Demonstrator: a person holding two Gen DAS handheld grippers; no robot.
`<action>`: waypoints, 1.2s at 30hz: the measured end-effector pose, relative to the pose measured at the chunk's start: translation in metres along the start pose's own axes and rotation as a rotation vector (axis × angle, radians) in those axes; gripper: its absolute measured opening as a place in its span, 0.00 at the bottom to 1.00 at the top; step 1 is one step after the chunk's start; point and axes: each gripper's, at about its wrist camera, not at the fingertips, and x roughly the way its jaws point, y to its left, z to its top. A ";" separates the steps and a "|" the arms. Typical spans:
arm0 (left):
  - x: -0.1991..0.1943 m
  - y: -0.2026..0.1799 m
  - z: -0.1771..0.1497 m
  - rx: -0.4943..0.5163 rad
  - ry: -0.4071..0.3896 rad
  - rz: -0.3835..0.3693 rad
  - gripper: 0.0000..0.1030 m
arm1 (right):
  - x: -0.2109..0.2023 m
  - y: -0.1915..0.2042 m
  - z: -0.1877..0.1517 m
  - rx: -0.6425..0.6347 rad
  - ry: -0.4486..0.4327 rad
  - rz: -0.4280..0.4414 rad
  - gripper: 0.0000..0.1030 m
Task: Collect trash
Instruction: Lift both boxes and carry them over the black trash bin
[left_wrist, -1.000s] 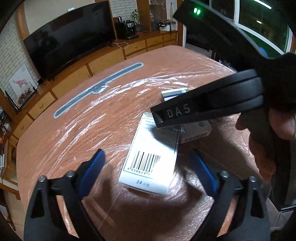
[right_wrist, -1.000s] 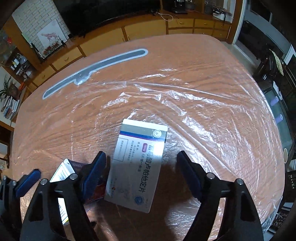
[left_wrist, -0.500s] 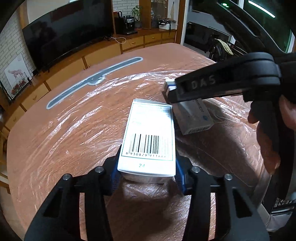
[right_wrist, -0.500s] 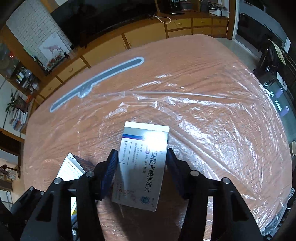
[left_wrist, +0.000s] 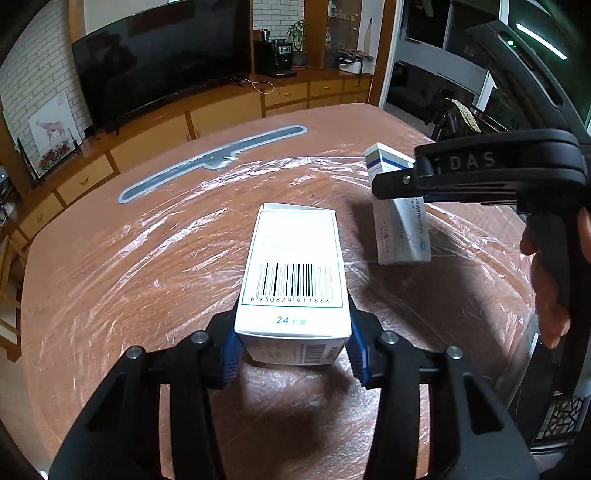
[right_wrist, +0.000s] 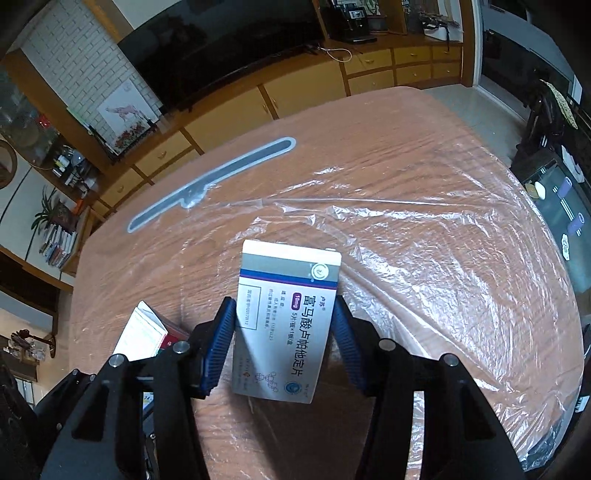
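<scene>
We are counting two boxes: left gripper (left_wrist: 293, 349) clamping barcode box (left_wrist: 293, 273), right gripper (right_wrist: 284, 343) clamping blue-striped box (right_wrist: 286, 321), both above plastic-wrapped table (left_wrist: 129, 266); TV (left_wrist: 162, 62) behind table.

We log: left gripper (left_wrist: 293, 350), blue pads clamped on the barcode box (left_wrist: 293, 277), raised above the table (left_wrist: 110, 258) | right gripper (left_wrist: 402, 184), marked DAS, gripping the striped box (left_wrist: 400, 236) | clear plastic sheet (left_wrist: 184, 240) over the tabletop | television (left_wrist: 166, 62) behind.
</scene>
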 end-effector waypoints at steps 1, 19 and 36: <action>-0.001 0.000 -0.001 0.000 0.000 0.005 0.46 | -0.002 0.000 -0.001 -0.003 -0.001 0.005 0.50; -0.029 0.003 -0.021 -0.076 -0.031 0.020 0.46 | -0.054 0.008 -0.039 -0.106 -0.033 0.106 0.50; -0.085 -0.014 -0.062 -0.087 -0.081 0.027 0.46 | -0.112 0.003 -0.094 -0.186 -0.019 0.234 0.50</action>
